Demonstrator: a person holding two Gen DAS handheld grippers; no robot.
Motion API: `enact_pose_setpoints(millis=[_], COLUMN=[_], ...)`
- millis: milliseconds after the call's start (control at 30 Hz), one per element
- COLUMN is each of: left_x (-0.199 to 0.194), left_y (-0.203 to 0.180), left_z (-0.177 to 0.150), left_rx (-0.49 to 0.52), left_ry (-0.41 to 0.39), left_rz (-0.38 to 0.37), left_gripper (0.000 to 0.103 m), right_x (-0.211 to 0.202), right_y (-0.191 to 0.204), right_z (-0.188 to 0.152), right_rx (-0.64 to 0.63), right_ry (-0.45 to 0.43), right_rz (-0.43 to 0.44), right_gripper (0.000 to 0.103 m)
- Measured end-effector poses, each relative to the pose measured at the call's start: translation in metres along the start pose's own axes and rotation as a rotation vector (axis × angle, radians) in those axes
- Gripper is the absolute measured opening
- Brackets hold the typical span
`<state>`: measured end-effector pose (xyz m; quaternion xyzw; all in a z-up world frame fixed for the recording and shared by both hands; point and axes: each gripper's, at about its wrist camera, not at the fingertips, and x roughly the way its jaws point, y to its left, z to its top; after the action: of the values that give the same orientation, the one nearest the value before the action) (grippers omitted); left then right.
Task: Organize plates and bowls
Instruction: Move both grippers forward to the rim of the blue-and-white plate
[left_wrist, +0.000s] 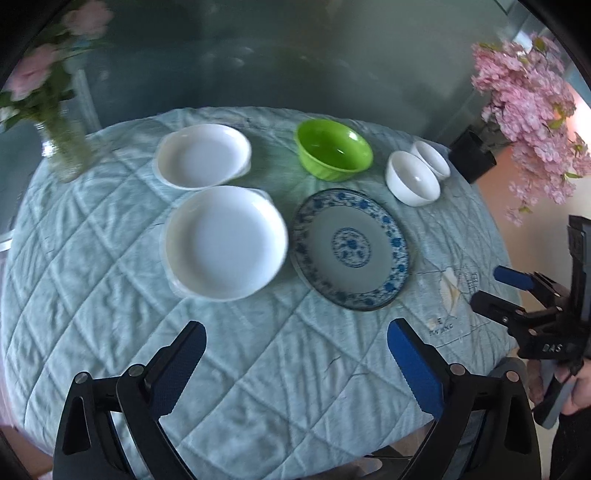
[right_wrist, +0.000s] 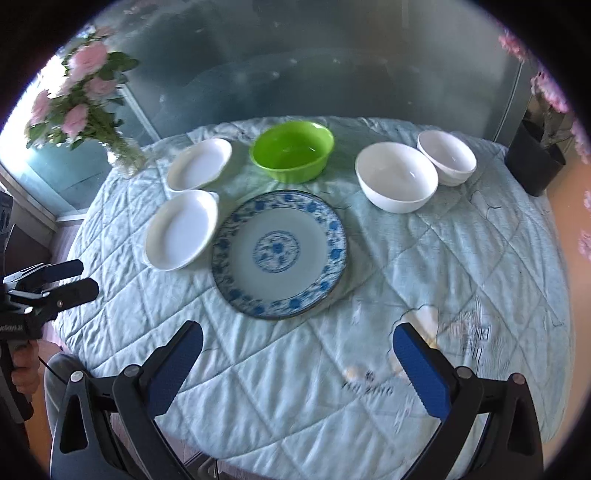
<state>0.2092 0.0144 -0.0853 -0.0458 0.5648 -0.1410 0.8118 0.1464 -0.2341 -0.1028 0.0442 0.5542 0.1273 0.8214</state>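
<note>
- Left gripper (left_wrist: 295, 350) tilts steeply down over the quilted table (left_wrist: 110, 295), jaws spread, empty
- Right gripper (right_wrist: 297, 354) likewise, wide apart, near the blue-patterned plate (right_wrist: 279, 253)
- White plates (right_wrist: 181, 230) left, bowls (right_wrist: 397, 177) behind

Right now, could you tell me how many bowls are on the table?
3: a green bowl at the back centre, a larger white bowl to its right, and a smaller white bowl just beyond that one. None appear hidden.

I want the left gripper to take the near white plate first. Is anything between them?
Nothing visible: only bare quilted blue tablecloth lies between the open left gripper and the near round white plate.
</note>
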Motion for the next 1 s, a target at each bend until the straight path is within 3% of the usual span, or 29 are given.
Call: enact_pose_setpoints(millis=[167,333,567,700,1000], left_x=[0.051,0.101,0.14,0.154,0.168], left_y=[-0.028,-0.032,-0.019,-0.019,-0.015], left_z=[0.007,0.016,0.032,0.041,0.05], left_rx=[0.01,-0.077,-0.176,-0.204,-0.266], left_ry=[0.082,0.13,0.162,0.178,0.203], left_rz=[-0.112,-0.14,-0.06,-0.074,-0.046], left_gripper=[0.092,0.088,0.088,0.077,0.055], right_x=[0.025,0.052,0.082,0.093,0.126], right_y=[-0.018,-0.031,-0.047,-0.044,-0.051], right_z=[0.005,0.004,0.015,0.028,0.055], right_rx=[-0.032,-0.053,-0.022,-0.068,-0.062], right_ry=[0.03,0.068,0.106,0.092,0.11], right_rz=[0.043,0.051,0.087,0.069,0.068], right_gripper=[0.102,0.102,0.102,0.1,0.08])
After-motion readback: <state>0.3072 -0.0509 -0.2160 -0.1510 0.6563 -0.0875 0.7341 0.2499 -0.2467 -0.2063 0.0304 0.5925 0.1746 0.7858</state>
